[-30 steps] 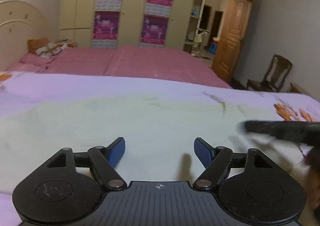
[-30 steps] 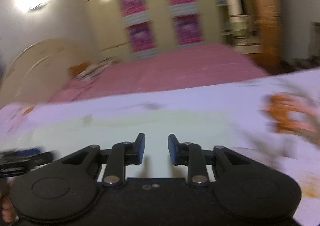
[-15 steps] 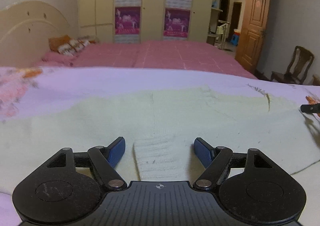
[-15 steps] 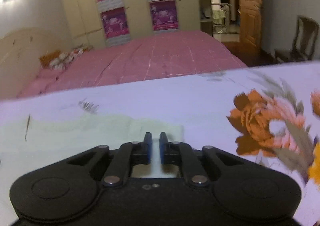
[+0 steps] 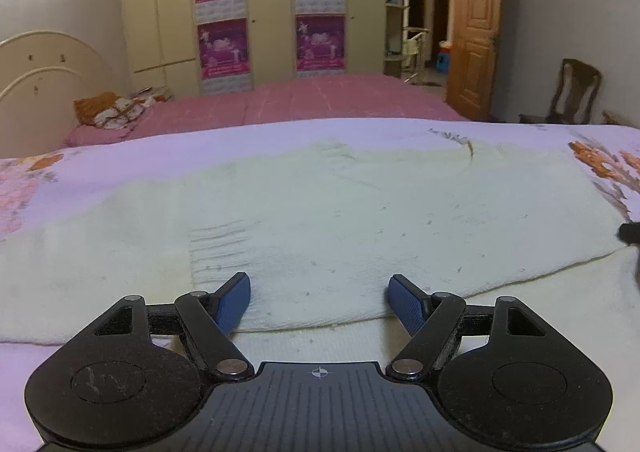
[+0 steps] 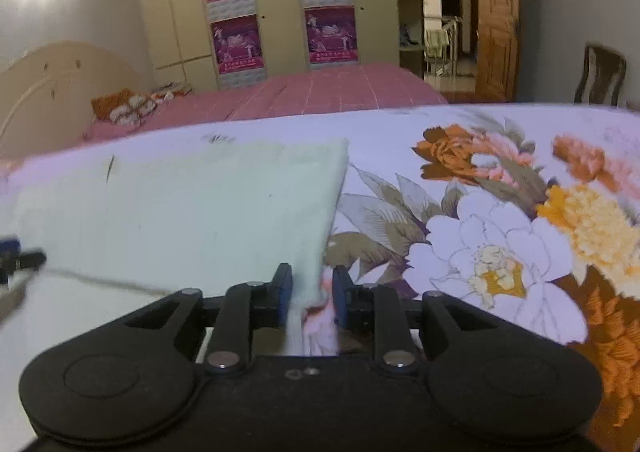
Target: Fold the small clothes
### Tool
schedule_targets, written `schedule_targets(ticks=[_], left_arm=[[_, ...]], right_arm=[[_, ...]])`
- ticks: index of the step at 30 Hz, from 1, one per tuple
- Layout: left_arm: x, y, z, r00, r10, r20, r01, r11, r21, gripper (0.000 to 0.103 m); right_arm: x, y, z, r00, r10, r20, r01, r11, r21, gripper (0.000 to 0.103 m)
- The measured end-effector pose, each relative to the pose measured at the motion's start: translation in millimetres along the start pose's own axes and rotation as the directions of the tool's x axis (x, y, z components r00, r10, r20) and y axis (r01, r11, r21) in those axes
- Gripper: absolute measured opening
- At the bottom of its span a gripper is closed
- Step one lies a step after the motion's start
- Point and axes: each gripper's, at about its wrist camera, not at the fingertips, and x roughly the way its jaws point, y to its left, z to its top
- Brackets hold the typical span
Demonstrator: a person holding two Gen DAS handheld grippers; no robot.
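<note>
Left tool wide open, empty, over sweater near edge. Right tool narrow, jaws just reopening, astride right corner, not clamped. Grip both corners level before folding.

My left gripper stands wide apart, empty, over the near folded edge of the cream knit garment.

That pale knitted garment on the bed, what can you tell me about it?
The cream sweater looks like soft knit, speckled with small dark bits. It lies spread flat on the floral bedsheet, and a ribbed cuff is folded onto its body. The left gripper hovers open over its near edge. The right gripper straddles its right corner, jaws just reopened slightly, pads apparently not pressing.
</note>
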Motion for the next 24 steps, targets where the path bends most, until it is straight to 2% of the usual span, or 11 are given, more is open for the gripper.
schedule_targets(ticks=[3,4,6,10,13,15,17,19,20,21,24], left_arm=[[-4.6,-4.3,-10.8,1.000,0.011,0.014,-0.011,1.000,0.011,0.078],[-7.7,-3.3,-9.3,1.000,0.006,0.013,-0.006,1.000,-0.009,0.078],[-15.1,-0.4,-4.2,1.000,0.021,-0.001,-0.021,1.000,-0.020,0.078],[-48.8,22.7,-14.9,0.998,0.036,0.050,-0.033,0.998,-0.056,0.078],[-74.2,65.3,-37.6,0.995,0.086,0.044,-0.078,0.984,-0.163,0.078],[-85.0,101.9,-53.0,0.992,0.126,0.032,-0.112,0.954,-0.278,0.078],[-93.8,147.0,-68.6,0.987,0.158,0.018,-0.134,0.891,-0.433,0.078],[-102.5,198.4,-88.3,0.982,0.186,0.009,-0.143,0.785,-0.603,0.078],[-108.9,226.5,-100.0,0.978,0.206,0.022,-0.134,0.711,-0.690,0.078],[-111.9,245.8,-108.1,0.975,0.220,0.038,-0.119,0.658,-0.744,0.077],[-117.4,299.1,-127.5,0.970,0.227,0.090,-0.041,0.514,-0.857,0.065]], right_arm=[[-17.8,4.2,5.9,0.999,0.023,0.039,-0.023,1.000,0.013,0.024],[-17.4,5.7,1.9,1.000,0.025,0.018,-0.025,1.000,-0.001,0.025],[-4.4,8.6,-7.9,0.996,0.020,-0.082,-0.021,1.000,-0.018,0.028],[-29.6,5.7,-3.9,0.999,0.044,-0.031,-0.043,0.998,0.043,0.027],[-46.0,6.5,-8.1,0.998,0.055,-0.014,-0.054,0.997,0.047,0.027],[-54.9,5.3,-14.6,0.998,0.064,-0.014,-0.063,0.997,0.051,0.027],[-60.5,4.4,-21.0,0.998,0.068,-0.018,-0.067,0.997,0.049,0.027],[-63.7,3.2,-26.1,0.997,0.068,-0.025,-0.067,0.996,0.055,0.027],[-64.3,2.0,-28.1,0.997,0.069,-0.026,-0.067,0.996,0.061,0.027],[-64.4,0.4,-29.3,0.997,0.070,-0.027,-0.068,0.995,0.073,0.027],[-59.6,-3.4,-27.2,0.997,0.065,-0.032,-0.061,0.992,0.109,0.027]])
